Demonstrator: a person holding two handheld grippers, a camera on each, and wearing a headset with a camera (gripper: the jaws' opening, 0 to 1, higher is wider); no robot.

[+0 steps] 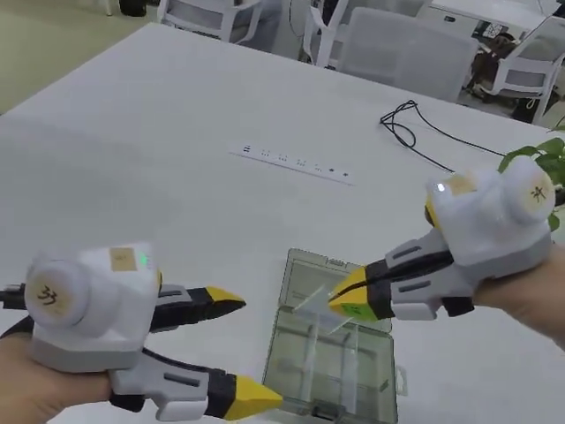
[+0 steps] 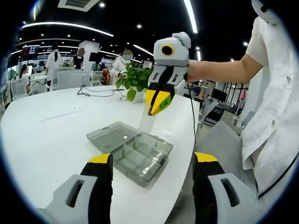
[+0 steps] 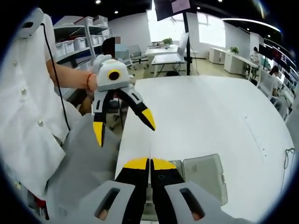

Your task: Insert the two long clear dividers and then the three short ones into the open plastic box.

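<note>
The open clear plastic box (image 1: 305, 384) lies near the table's front edge, its lid (image 1: 309, 269) folded flat behind it. Clear dividers stand inside it; how many I cannot tell. My right gripper (image 1: 340, 296) hovers just above the box, shut on a small clear divider (image 1: 316, 305) that points down toward the compartments. The left gripper view shows that divider (image 2: 146, 123) hanging from the right gripper (image 2: 158, 103) over the box (image 2: 140, 151). My left gripper (image 1: 254, 350) is open and holds nothing, just left of the box. The right gripper view shows the left gripper (image 3: 124, 122) with its jaws spread.
A white power strip (image 1: 296, 163) lies mid-table, with a black cable (image 1: 406, 124) behind it to the right. A green plant (image 1: 538, 159) stands at the right edge. Chairs (image 1: 406, 49) line the table's far side.
</note>
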